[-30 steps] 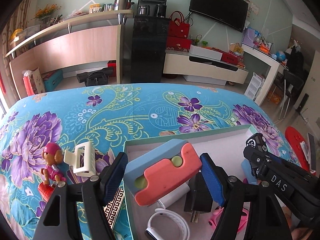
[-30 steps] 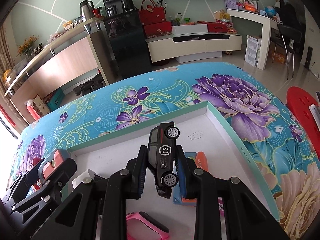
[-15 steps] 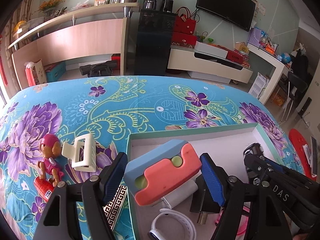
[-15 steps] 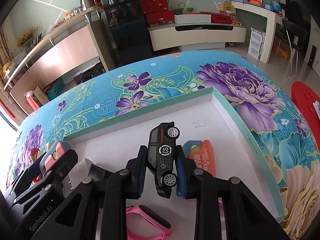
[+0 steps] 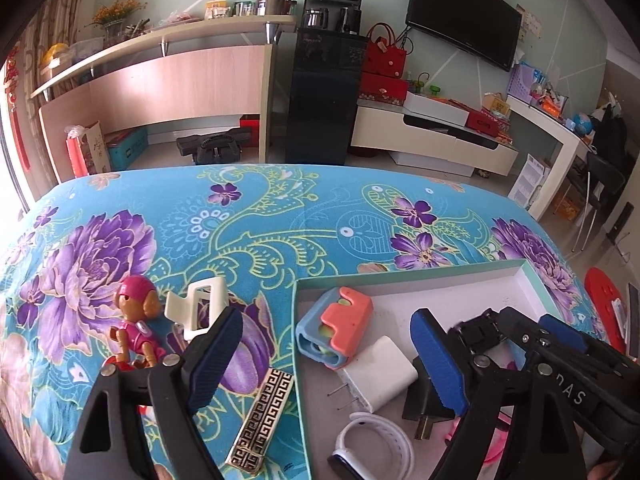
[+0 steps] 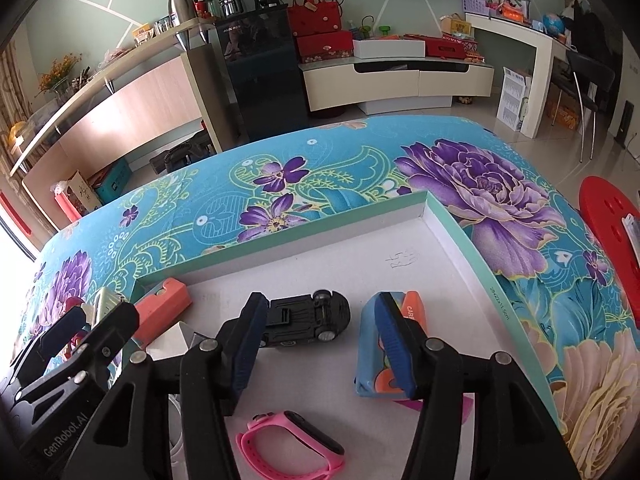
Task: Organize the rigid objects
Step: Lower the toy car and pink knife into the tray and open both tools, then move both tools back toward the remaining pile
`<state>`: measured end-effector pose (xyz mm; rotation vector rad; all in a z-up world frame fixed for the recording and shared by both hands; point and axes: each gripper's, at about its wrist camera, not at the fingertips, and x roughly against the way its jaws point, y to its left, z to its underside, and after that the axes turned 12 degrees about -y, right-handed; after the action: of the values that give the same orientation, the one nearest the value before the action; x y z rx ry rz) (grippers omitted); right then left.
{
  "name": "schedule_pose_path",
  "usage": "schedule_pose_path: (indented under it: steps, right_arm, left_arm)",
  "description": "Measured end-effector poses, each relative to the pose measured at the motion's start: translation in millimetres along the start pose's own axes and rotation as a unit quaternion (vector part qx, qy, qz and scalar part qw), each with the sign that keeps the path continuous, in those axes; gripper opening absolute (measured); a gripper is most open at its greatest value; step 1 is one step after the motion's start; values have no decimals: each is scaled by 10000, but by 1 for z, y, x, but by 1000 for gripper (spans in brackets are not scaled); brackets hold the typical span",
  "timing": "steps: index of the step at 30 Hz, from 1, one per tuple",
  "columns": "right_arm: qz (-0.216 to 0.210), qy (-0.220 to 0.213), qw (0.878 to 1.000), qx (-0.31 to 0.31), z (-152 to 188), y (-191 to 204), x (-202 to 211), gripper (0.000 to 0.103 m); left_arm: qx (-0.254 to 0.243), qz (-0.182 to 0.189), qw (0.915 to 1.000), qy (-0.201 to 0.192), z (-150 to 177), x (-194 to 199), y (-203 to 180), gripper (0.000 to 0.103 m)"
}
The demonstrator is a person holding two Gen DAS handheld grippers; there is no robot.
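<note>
The left claw is spread wide and holds nothing. The right claw is spread wide too, and it holds nothing.

The big thing here is the white tray with a green rim. It sits on the table, which has a blue cloth with purple flowers.

Inside the tray, the blue and orange block lies in the corner near the left claw. It lies flat on the tray floor. Just beside it is a white plug, and beside that a black plug. A white band lies near the plugs.

The black toy car lies in the middle of the tray, flipped so its underside shows. It sits between the right claw's two fingers, close to the left one. A blue and orange box lies in the tray just behind the other finger. A pink band lies in the tray near the camera.

Outside the tray, on the cloth, stand a pink toy monkey and a white clip. A gold and black bar lies just beside the tray's rim.
</note>
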<state>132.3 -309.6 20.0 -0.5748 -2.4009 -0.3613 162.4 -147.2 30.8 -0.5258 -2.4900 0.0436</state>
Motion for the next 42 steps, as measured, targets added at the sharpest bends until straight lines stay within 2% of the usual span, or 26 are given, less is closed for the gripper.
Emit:
schedule_pose_path:
  steps: [2, 6, 10, 17, 19, 20, 27, 31, 37, 42]
  right_arm:
    - [27, -32, 10000, 12, -1, 1, 1, 74]
    - [-117, -44, 9999, -28, -1, 10, 0, 75]
    - [-268, -85, 9994, 188, 1, 27, 0, 81]
    - [-477, -143, 9982, 334, 4, 51, 0, 84]
    - [-505, -133, 9979, 383, 5, 58, 0, 98]
    - [-538, -149, 9976, 406, 5, 61, 1, 98]
    - [-769, -210, 9945, 681, 10, 90, 6, 98]
    - [-936, -294, 9910, 914, 13, 109, 12, 98]
    - [-1236, -119, 9857, 1138, 23, 130, 9, 98]
    - [-1327, -28, 9828, 1283, 29, 146, 8, 98]
  left_arm:
    - [99, -132, 9999, -26, -2, 3, 11, 103]
    - [338, -479, 9982, -80, -5, 8, 36, 103]
    - [640, -871, 9941, -74, -4, 14, 67, 103]
    - [1056, -1685, 9800, 109, 6, 19, 111, 103]
    - [1166, -1823, 9762, 130, 8, 22, 120, 103]
    - [1220, -1881, 9745, 125, 9, 23, 124, 103]
    - [1336, -2237, 9655, -24, 11, 38, 143, 103]
    - [1491, -2293, 9618, -79, 12, 46, 154, 103]
    - [1541, -2327, 9602, -122, 15, 55, 168, 103]
    - [1367, -2294, 9637, -11, 20, 57, 176, 103]
